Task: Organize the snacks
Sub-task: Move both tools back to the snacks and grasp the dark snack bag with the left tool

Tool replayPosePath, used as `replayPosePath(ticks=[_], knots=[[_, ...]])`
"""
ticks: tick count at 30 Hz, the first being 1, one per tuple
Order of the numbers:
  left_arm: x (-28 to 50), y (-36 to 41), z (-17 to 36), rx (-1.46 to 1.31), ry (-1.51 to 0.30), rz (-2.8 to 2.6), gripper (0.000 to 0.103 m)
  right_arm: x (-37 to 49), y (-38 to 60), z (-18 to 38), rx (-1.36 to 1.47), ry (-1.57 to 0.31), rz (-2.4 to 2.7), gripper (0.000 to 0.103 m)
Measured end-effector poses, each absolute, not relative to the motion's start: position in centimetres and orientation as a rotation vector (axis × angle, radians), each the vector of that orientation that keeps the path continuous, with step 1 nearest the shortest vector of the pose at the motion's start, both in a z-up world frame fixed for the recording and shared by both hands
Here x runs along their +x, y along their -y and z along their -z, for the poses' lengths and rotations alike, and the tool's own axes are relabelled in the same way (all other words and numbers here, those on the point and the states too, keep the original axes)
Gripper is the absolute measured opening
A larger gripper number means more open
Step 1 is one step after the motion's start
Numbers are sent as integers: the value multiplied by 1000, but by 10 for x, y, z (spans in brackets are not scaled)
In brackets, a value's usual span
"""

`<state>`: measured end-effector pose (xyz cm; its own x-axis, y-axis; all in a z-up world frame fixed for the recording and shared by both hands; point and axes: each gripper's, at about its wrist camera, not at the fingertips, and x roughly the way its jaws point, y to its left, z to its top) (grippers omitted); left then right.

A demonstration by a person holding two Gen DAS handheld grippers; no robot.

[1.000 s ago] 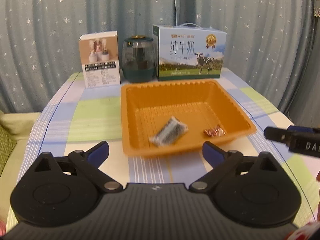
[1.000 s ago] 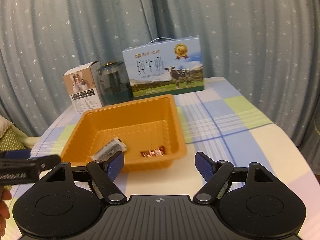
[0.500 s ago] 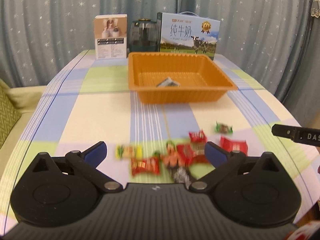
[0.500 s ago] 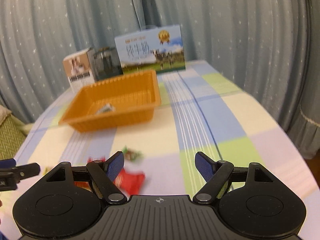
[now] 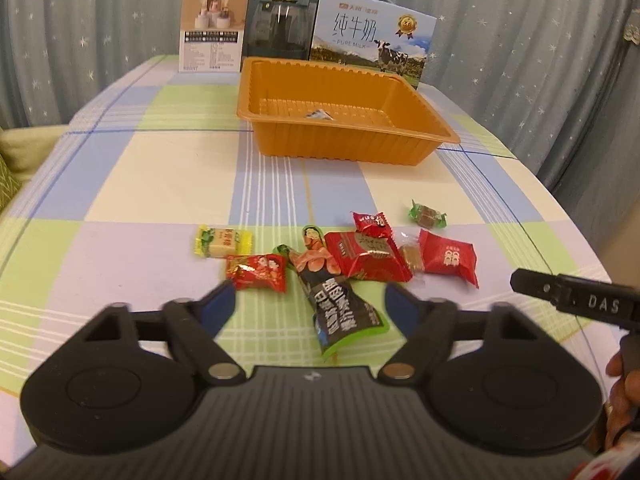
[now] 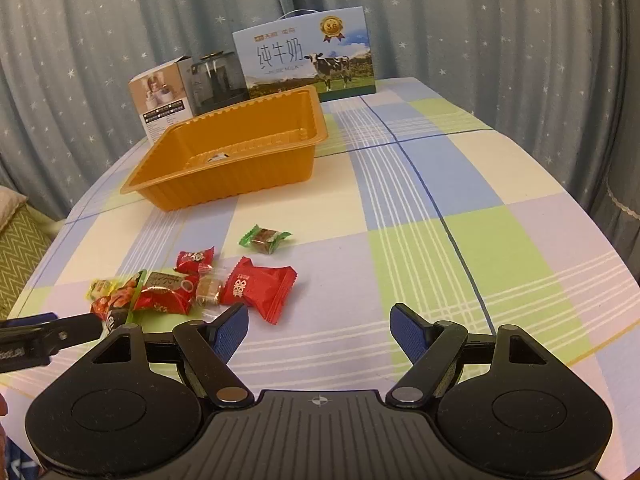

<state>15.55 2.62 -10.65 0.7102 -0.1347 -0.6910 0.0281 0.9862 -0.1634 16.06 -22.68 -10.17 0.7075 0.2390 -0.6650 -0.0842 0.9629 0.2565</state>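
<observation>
Several wrapped snacks lie in a loose pile on the checked tablecloth, in front of the orange tray (image 5: pixel 348 144). My left gripper (image 5: pixel 310 304) hovers low over a black-and-green packet (image 5: pixel 340 312), which lies between its closing jaws; the pads do not press on it. A red candy (image 5: pixel 258 272) and a yellow candy (image 5: pixel 224 241) lie just left of it. My right gripper (image 6: pixel 320 330) stands open over bare cloth, with a red packet (image 6: pixel 260 286) just beyond its left finger. A green-wrapped candy (image 6: pixel 264 237) lies apart. The tray (image 6: pixel 224 184) holds one small packet (image 5: pixel 319 114).
Behind the tray stand a milk carton box (image 5: pixel 372 36), a dark jar (image 5: pixel 278 26) and a white box (image 5: pixel 214 28). Starred curtains hang around the table. A sofa cushion (image 6: pixel 20 248) sits off the left edge. A hand (image 5: pixel 622 380) shows at the right.
Both grippers have drawn back from the tray and come down over the snack pile near the table's front. The left jaws stand narrower than before; the right jaws are unchanged.
</observation>
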Motion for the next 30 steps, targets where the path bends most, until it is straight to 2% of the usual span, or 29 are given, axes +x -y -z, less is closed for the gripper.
replayPosePath(ticks=[1, 3, 4, 16, 20, 27, 28, 30], knots=[[158, -26, 107, -150, -778, 93, 60, 162, 227, 102, 215, -767, -180, 78], [165, -25, 110, -145, -789, 90, 38, 163, 227, 102, 215, -765, -182, 78], [167, -25, 111, -147, -793, 89, 35, 163, 226, 102, 211, -765, -182, 78], [183, -18, 118, -188, -800, 96, 33, 171, 223, 107, 223, -775, -173, 78], [188, -11, 121, -174, -801, 86, 40, 172, 222, 107, 226, -774, -171, 78], [194, 1, 138, -67, -824, 76, 42, 174, 224, 108, 229, -777, -165, 78], [193, 0, 138, -57, -824, 80, 42, 174, 224, 107, 229, -775, -164, 78], [190, 0, 137, -23, -825, 90, 32, 174, 224, 107, 230, -773, -164, 78]])
